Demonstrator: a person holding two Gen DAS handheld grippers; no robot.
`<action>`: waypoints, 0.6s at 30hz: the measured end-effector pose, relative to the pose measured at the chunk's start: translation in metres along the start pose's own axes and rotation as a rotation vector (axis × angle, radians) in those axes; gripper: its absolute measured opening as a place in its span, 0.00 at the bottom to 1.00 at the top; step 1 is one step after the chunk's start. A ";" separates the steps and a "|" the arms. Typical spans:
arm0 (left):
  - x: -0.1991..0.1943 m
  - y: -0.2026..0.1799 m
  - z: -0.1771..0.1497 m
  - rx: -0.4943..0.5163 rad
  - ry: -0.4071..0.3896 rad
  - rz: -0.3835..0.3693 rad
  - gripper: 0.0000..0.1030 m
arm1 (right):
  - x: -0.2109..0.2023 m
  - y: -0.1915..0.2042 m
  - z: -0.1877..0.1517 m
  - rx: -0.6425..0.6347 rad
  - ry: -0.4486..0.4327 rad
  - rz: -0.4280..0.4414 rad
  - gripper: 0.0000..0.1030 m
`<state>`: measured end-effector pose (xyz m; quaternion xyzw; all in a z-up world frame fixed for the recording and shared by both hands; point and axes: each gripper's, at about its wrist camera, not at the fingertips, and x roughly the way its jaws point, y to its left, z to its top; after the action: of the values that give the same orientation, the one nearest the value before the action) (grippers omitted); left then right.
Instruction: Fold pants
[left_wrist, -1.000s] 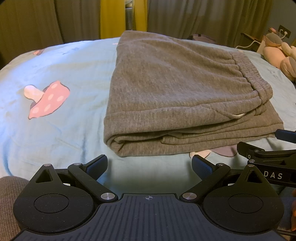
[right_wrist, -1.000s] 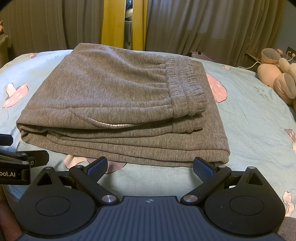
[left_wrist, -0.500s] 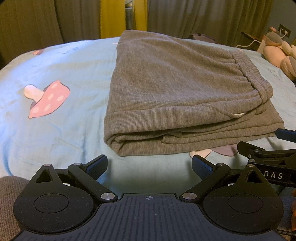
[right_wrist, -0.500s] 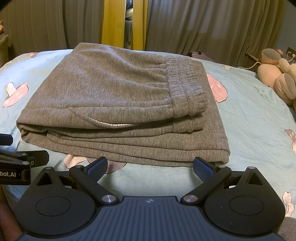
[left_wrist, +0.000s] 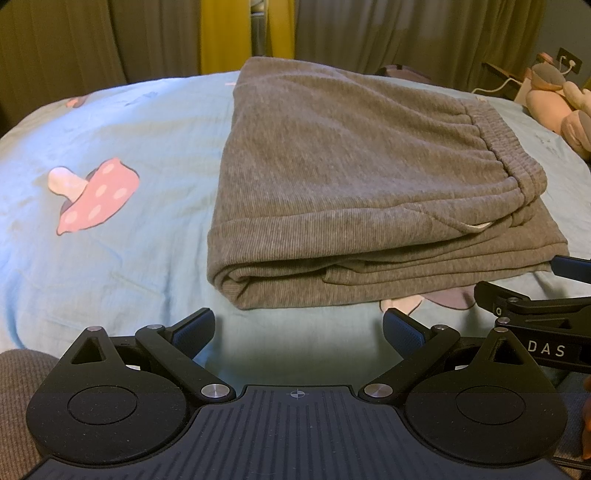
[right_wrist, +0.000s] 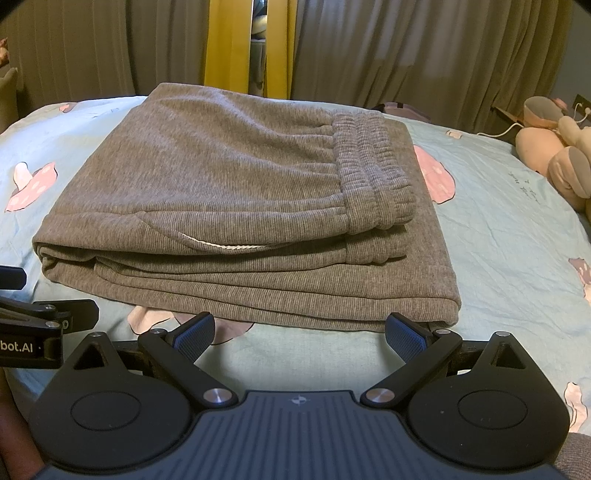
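Note:
Grey ribbed pants (left_wrist: 354, 192) lie folded in a thick flat stack on the light blue bed sheet (left_wrist: 110, 236). The elastic waistband is on top at the right. They also show in the right wrist view (right_wrist: 236, 206), where a white drawstring (right_wrist: 225, 246) peeks from a fold. My left gripper (left_wrist: 298, 329) is open and empty, just short of the stack's near left corner. My right gripper (right_wrist: 300, 333) is open and empty, just short of the stack's near edge. Each gripper shows at the edge of the other's view.
The sheet has pink mushroom prints (left_wrist: 94, 201). Plush toys (right_wrist: 554, 155) lie at the right edge of the bed. Grey and yellow curtains (right_wrist: 229, 44) hang behind the bed. A white cable (left_wrist: 498, 83) runs at the far right.

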<state>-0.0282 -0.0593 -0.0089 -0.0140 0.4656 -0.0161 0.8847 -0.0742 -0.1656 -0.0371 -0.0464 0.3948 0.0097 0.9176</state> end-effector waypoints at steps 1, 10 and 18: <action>0.000 0.000 0.000 0.001 0.000 0.001 0.98 | 0.000 0.000 0.000 0.000 0.000 0.000 0.96; 0.002 0.000 0.000 0.003 0.005 0.003 0.98 | 0.000 0.000 0.000 0.001 0.000 0.000 0.96; 0.003 0.001 0.000 0.005 0.007 0.003 0.98 | 0.000 0.000 0.000 0.000 0.001 0.000 0.96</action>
<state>-0.0265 -0.0589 -0.0109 -0.0111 0.4685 -0.0158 0.8833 -0.0748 -0.1657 -0.0370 -0.0463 0.3951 0.0098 0.9174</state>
